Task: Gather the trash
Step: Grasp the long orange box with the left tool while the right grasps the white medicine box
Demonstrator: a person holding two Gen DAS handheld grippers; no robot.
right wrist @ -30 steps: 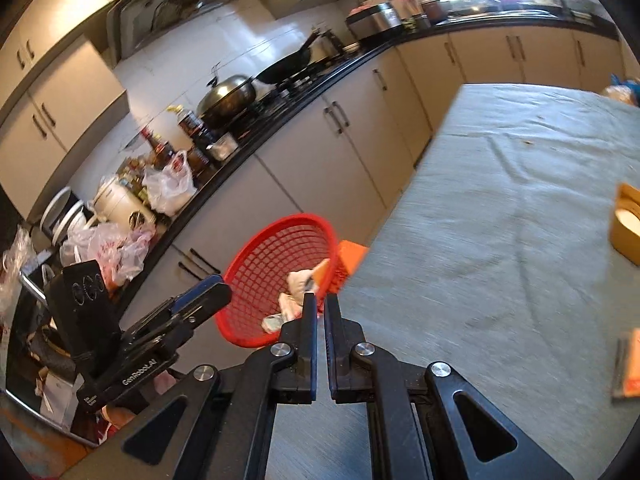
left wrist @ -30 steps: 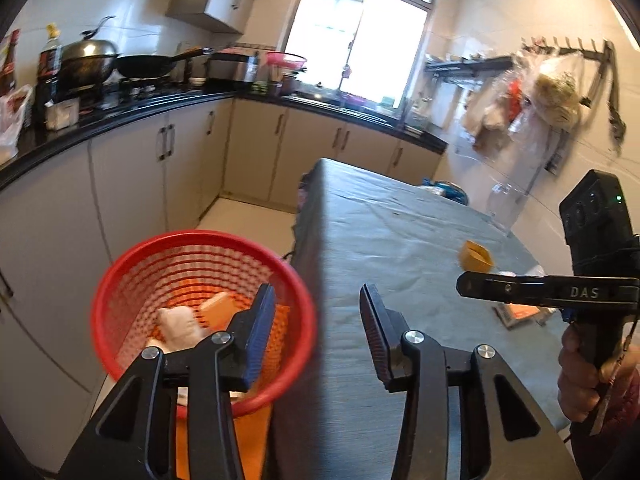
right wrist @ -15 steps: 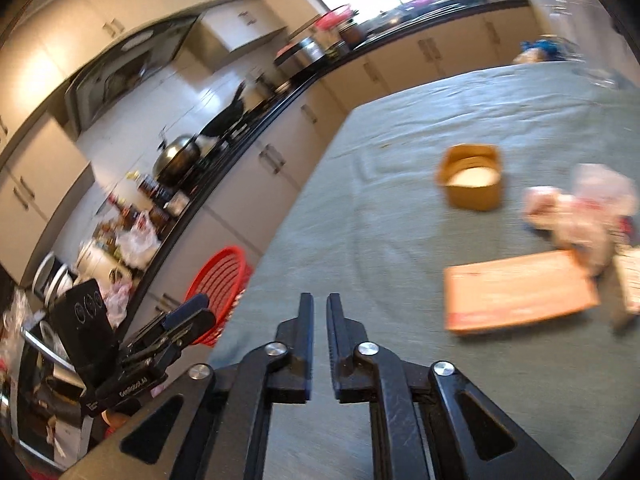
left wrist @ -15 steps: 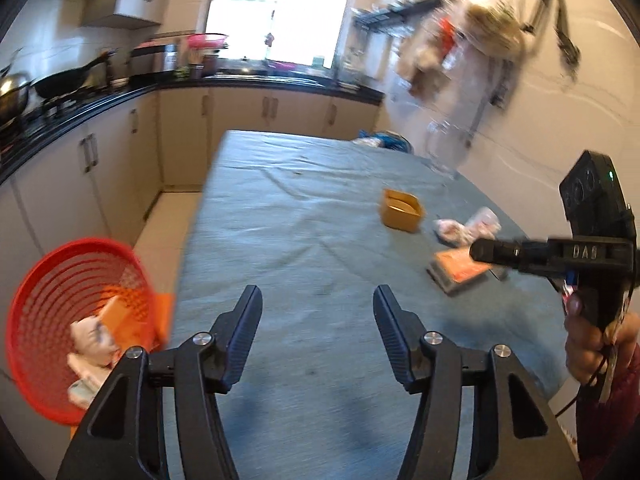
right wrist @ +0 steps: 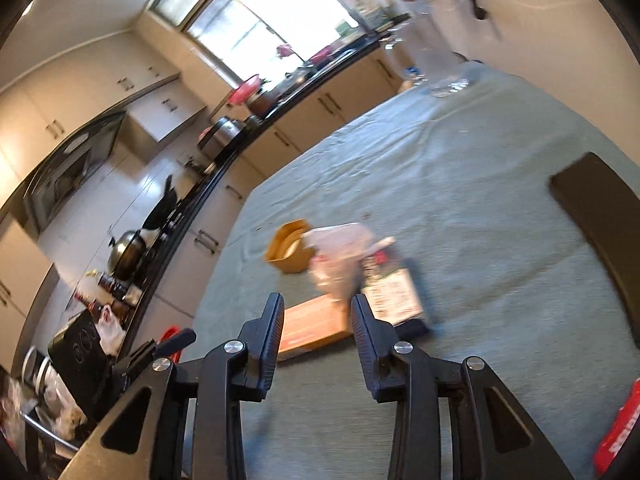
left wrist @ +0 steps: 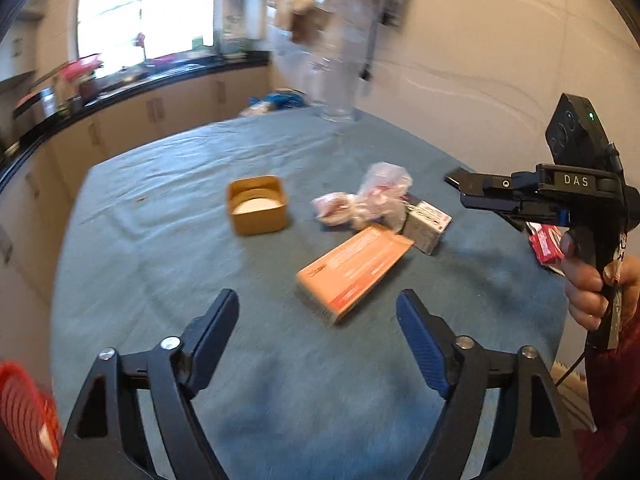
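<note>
Trash lies in a cluster on the green-grey tablecloth [left wrist: 168,264]. It is an orange flat box [left wrist: 356,272] [right wrist: 312,328], a crumpled clear wrapper [left wrist: 380,196] [right wrist: 340,260], a small grey carton [left wrist: 426,224] [right wrist: 390,292] and a yellow-brown open box [left wrist: 258,204] [right wrist: 290,250]. My left gripper [left wrist: 316,304] hangs just short of the orange box, its jaws opening wide with nothing between them. My right gripper [right wrist: 317,304] [left wrist: 468,192] comes in from the right over the same cluster. Its jaws are opening too and are empty. The red basket [left wrist: 20,412] shows at the lower left edge.
A red packet [left wrist: 546,244] [right wrist: 618,436] lies near the hand holding the right gripper. A clear plastic container [left wrist: 336,92] stands at the table's far end. A dark curved object [right wrist: 600,216] lies at the right of the table. Kitchen cabinets and a cluttered counter [right wrist: 224,168] run along the left.
Both grippers have swung away from the red basket at the table's left side toward the trash on the cloth. Both pairs of jaws have spread apart, the right one from fully shut.
</note>
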